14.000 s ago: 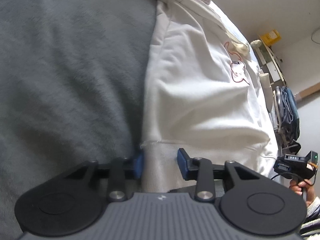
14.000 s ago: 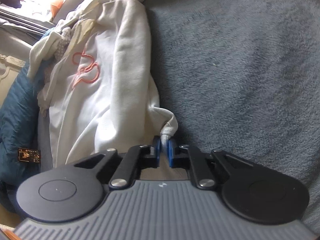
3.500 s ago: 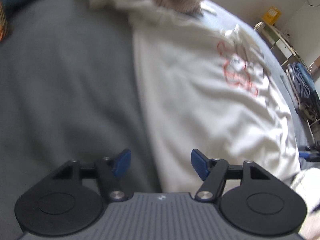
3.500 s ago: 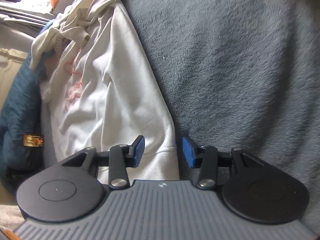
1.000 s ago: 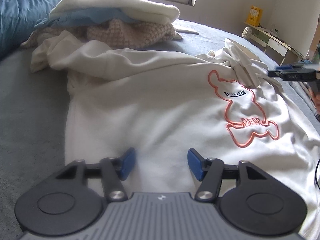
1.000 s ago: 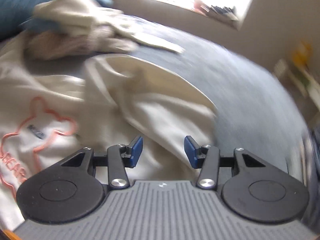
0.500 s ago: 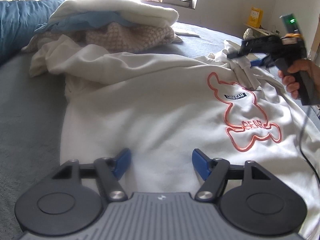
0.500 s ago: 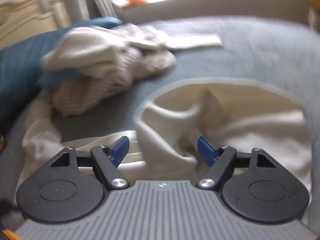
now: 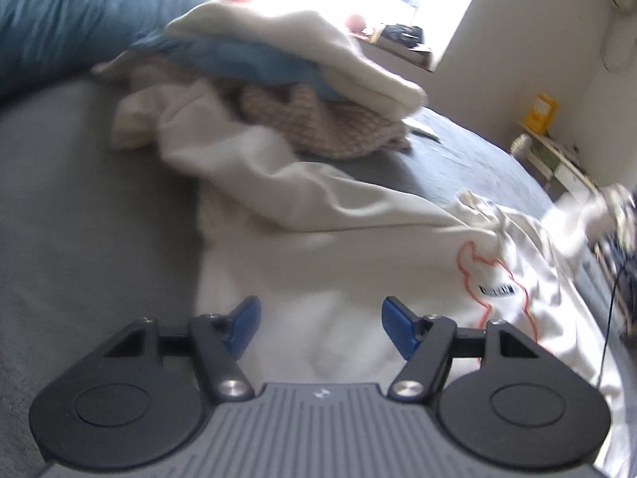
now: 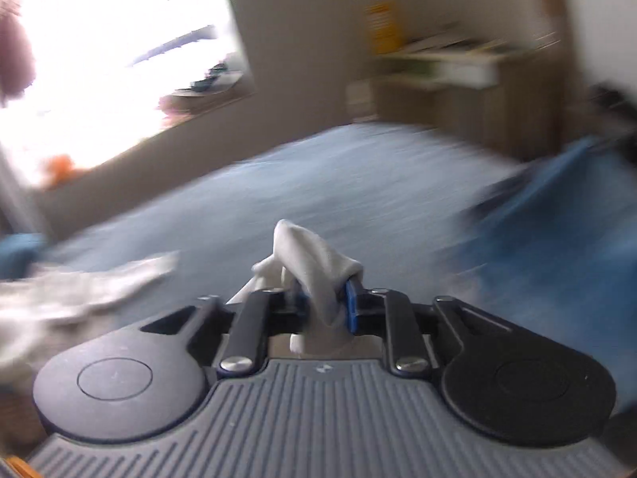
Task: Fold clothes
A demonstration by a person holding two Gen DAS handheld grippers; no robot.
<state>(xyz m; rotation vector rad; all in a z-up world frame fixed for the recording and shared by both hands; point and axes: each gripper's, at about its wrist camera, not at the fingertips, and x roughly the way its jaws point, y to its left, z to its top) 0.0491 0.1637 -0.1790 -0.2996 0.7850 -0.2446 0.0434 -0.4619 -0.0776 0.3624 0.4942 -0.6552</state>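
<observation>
The white sweatshirt (image 9: 338, 247) lies spread on the grey bed (image 9: 79, 207), orange bear outline up, one sleeve rumpled toward the clothes pile (image 9: 286, 91). The right tool (image 10: 324, 298) pinches a bunch of its white fabric — likely drawing a sleeve across. The left tool (image 9: 320, 320) hovers agape over the body, ready to pin it.

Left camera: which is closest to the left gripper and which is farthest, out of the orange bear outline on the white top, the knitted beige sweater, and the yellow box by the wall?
From the left gripper:
1. Orange bear outline, on the white top, just ahead right.
2. Knitted beige sweater, in the pile ahead.
3. Yellow box, far right by the wall.
</observation>
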